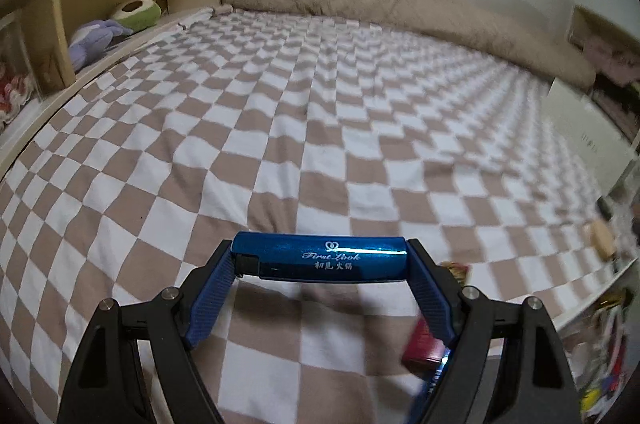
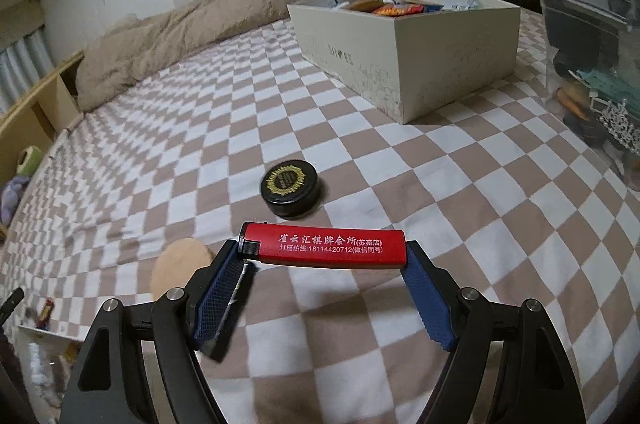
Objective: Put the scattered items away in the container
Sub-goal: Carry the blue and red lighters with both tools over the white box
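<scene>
Left gripper (image 1: 320, 258) holds a blue lighter (image 1: 320, 256) by its 2 ends, up above the checked bed sheet (image 1: 280, 123). Right gripper (image 2: 325, 254) holds a red lighter (image 2: 324, 250) the same way. Past it, a black round tin (image 2: 291, 187) lies on the sheet. White box (image 2: 404, 43) w/ stuff inside sits further back, right of the tin.

Checkered bed (image 2: 360, 151), box (image 2: 404, 63), black tin (image 2: 290, 187)

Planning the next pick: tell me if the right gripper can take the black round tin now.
Probably not: the right gripper is shut on the red lighter. The black round tin lies unobstructed just ahead.
</scene>
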Demonstrator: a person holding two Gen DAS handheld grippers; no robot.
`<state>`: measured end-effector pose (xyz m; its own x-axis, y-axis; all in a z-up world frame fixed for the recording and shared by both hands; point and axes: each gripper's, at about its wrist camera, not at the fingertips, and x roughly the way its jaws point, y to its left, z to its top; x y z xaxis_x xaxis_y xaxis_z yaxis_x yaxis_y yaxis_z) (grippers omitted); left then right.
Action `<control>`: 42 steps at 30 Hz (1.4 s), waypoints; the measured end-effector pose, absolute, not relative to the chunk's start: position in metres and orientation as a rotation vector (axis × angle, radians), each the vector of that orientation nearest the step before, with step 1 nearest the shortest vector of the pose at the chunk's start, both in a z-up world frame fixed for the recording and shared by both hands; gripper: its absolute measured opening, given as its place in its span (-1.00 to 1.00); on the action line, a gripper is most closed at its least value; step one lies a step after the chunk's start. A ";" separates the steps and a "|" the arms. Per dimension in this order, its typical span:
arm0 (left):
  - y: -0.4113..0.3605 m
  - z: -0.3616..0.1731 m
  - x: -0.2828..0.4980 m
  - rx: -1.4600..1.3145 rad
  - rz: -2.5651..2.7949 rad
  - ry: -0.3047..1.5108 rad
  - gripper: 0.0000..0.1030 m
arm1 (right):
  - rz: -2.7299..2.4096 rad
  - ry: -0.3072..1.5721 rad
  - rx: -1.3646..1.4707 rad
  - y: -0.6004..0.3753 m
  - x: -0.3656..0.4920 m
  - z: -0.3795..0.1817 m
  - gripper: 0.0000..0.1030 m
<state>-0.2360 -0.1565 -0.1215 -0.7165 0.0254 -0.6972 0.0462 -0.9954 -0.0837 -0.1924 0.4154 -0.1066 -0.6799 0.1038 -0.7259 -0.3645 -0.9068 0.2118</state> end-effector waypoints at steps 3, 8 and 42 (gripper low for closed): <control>-0.146 -0.106 -0.221 1.099 -2.931 0.129 0.61 | 2.638 0.523 -1.061 0.409 -0.181 -0.095 0.57; -0.126 -0.088 -0.200 1.058 -2.989 0.133 0.61 | 2.684 0.507 -1.023 0.392 -0.167 -0.078 0.57; -0.014 -0.111 -0.113 1.429 -3.057 0.066 0.61 | 2.909 0.331 -1.506 0.236 -0.124 -0.101 0.57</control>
<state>-0.1135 -0.0136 -0.1107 -0.6193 0.2261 -0.7519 -0.1934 -0.9721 -0.1330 -0.1242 0.2365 -0.1007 -0.5727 -0.2243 -0.7885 0.0417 -0.9685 0.2453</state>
